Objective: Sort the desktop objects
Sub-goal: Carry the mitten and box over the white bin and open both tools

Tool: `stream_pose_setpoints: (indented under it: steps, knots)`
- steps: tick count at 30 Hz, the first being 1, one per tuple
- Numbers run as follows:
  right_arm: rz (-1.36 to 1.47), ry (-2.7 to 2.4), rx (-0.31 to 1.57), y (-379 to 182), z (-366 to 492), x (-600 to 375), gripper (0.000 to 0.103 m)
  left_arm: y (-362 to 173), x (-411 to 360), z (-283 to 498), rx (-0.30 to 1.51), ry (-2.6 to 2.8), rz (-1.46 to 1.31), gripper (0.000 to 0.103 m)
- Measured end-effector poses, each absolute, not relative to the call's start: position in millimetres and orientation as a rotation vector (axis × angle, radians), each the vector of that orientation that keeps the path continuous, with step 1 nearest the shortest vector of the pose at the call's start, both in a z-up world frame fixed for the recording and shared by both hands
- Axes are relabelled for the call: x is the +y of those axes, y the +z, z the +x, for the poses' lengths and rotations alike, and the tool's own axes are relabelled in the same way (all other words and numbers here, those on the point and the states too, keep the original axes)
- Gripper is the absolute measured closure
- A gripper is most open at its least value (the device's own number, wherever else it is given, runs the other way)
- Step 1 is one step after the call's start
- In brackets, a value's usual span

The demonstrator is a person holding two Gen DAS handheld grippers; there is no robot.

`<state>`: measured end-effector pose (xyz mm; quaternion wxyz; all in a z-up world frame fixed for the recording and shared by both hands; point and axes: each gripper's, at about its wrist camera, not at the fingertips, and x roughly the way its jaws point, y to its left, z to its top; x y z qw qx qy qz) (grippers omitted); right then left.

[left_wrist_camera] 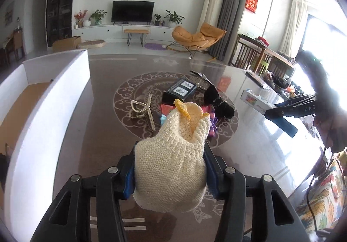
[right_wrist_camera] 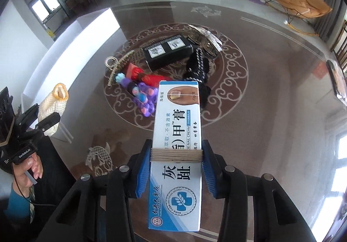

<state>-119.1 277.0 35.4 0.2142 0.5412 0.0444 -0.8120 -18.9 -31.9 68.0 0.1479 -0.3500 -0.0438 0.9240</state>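
Left wrist view: left gripper point(left_wrist_camera: 170, 174) pinches a cream knit pouch point(left_wrist_camera: 173, 166) between its blue pads, held above the table point(left_wrist_camera: 97, 133).
Pouch: mouth faces forward, yellow lining and a yellow trim showing; what is inside cannot be told.
Right wrist view: right gripper point(right_wrist_camera: 176, 168) clamps a cream box point(right_wrist_camera: 176, 144), white and blue, with a band of tan thread wound round its middle, just where the pads grip.
Cream box: long axis points forward, far end over the pile, lifted off the table.
White bin point(left_wrist_camera: 43, 98): open-topped, at the table's left edge, beside the left gripper; a brown floor shows and no contents in the part visible.
Pile: at the middle of the round table pattern, well apart from the bin.
Black box point(right_wrist_camera: 168, 51): lies flat, two pale labels on top.
Hair claw point(left_wrist_camera: 142, 111): metallic, left of the pile.
Purple toy point(right_wrist_camera: 144, 98): beads with pink and blue spots, touching a red item point(right_wrist_camera: 143, 76).
Black strap point(right_wrist_camera: 198, 68): fuzzy, with a pale braided edge, possibly a hair band, right of the black box.
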Motion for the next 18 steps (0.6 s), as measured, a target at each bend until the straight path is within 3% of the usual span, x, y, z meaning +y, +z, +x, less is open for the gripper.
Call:
stream_pose_setpoints:
  steps: [7,13,18]
  knots:
    - [1.268,-2.115,0.107,101.7,-145.7,132.9,0.059,122.6,-177.0,-9.2,-0.347,2.920,-1.000,0.051]
    - [1.125,-1.931,0.145,117.5,-144.2,-40.0,0.059,108.5,-298.2,-10.7,-0.531,3.068,-1.186,0.051]
    - [1.069,-1.871,0.232,91.0,-136.9,-157.1,0.059,79.1,-349.4,-13.7,-0.588,3.091,-1.377,0.051]
